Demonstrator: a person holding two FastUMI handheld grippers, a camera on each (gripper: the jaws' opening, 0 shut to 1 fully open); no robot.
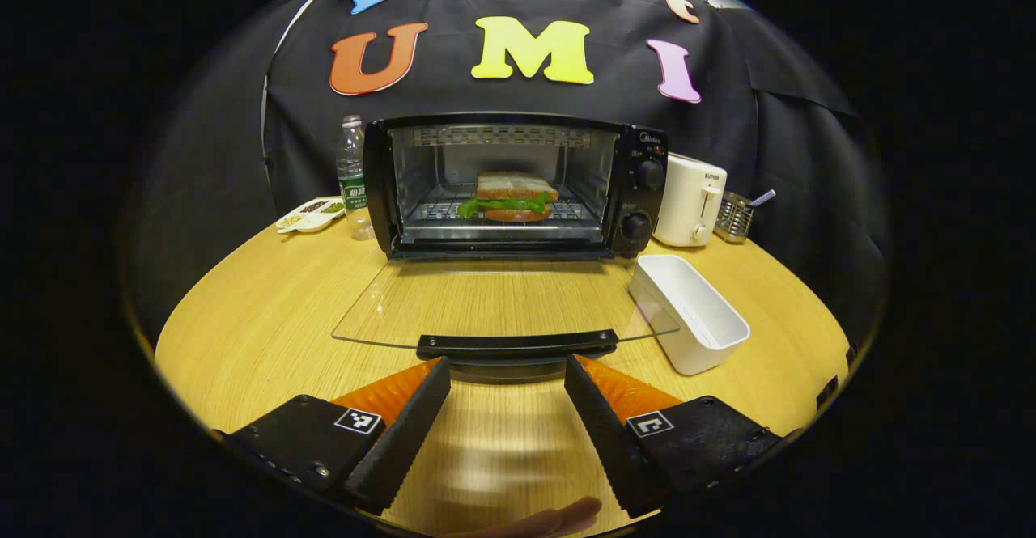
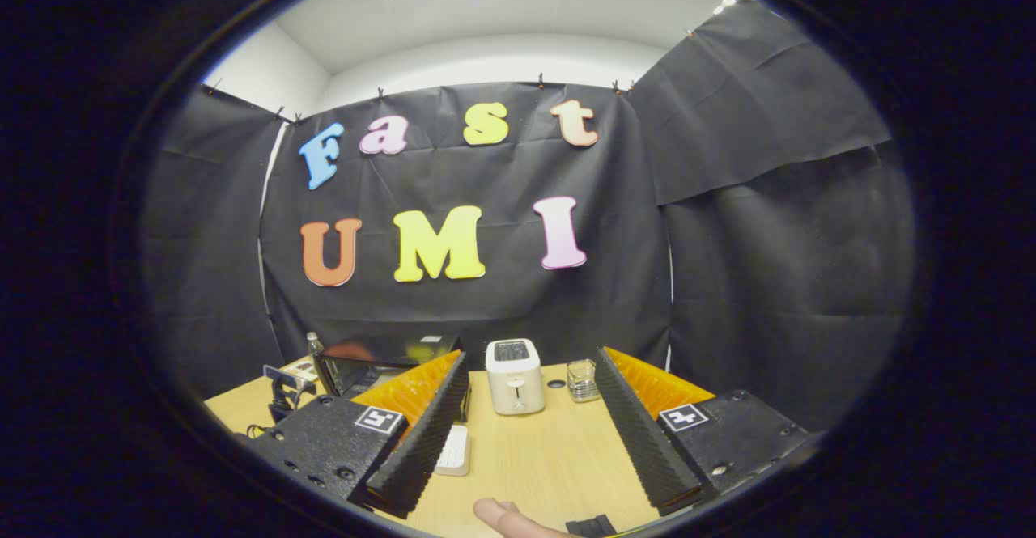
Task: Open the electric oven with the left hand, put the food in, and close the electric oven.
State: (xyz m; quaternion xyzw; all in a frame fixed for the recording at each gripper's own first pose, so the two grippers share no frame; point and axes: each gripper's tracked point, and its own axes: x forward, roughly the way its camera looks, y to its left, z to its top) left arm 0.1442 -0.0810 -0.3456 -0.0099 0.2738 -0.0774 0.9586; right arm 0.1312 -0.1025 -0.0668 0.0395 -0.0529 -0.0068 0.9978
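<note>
Left gripper (image 1: pixel 507 376) fingers spread wide, empty, tips just short of door handle (image 1: pixel 516 345). Glass door (image 1: pixel 486 299) folded down flat over table (image 1: pixel 243 319). Beyond it electric oven (image 1: pixel 518 186), sandwich (image 1: pixel 513 196) on rack inside. White tray (image 1: pixel 688 311) ahead-right of fingers. Right gripper (image 2: pixel 530 364) fingers wide apart, empty, above table; toaster (image 2: pixel 514 376) and glass jar (image 2: pixel 582 380) between tips, farther off; oven ahead-left.

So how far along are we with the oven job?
Done: the oven is open, its glass door folded flat over the table, and the sandwich sits on the rack inside. In hand: the left claw is open just short of the door handle, gripping nothing. The right claw is open and idle. Left: lift the door and shut the oven.
</note>
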